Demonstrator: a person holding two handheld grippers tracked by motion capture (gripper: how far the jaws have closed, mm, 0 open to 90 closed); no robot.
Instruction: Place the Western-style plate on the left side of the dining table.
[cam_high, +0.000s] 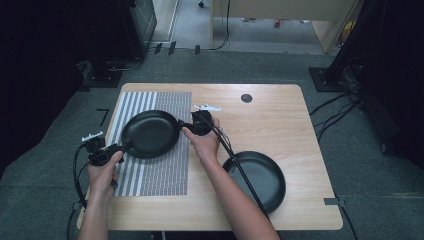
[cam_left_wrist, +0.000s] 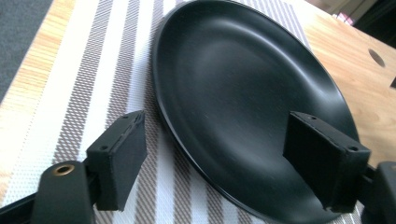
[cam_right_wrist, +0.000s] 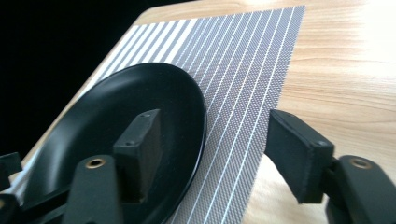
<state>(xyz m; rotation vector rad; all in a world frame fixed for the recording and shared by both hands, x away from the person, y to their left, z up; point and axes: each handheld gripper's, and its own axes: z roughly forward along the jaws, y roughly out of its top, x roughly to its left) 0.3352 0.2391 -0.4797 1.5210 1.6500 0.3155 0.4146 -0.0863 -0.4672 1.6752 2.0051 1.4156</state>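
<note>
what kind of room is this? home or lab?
Likely a lab or recording room: a lone wooden table on grey carpet, loose cables across the floor, dark equipment stands around it.

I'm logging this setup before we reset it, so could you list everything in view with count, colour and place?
black plates: 2; one on the striped mat, between the two grippers; one on bare wood at the table's near right.
placemat: 1, grey and white stripes, on the left half of the table.
table: 1, light wood, with a dark round hole near its far edge.
floor cables: several, black, on the grey carpet right of the table.
left gripper: 1, black, at the mat plate's left rim, jaws open astride the rim.
right gripper: 1, black, at that plate's right rim, jaws open astride the rim.
person's hands: 2, left and right, each holding a gripper.
</note>
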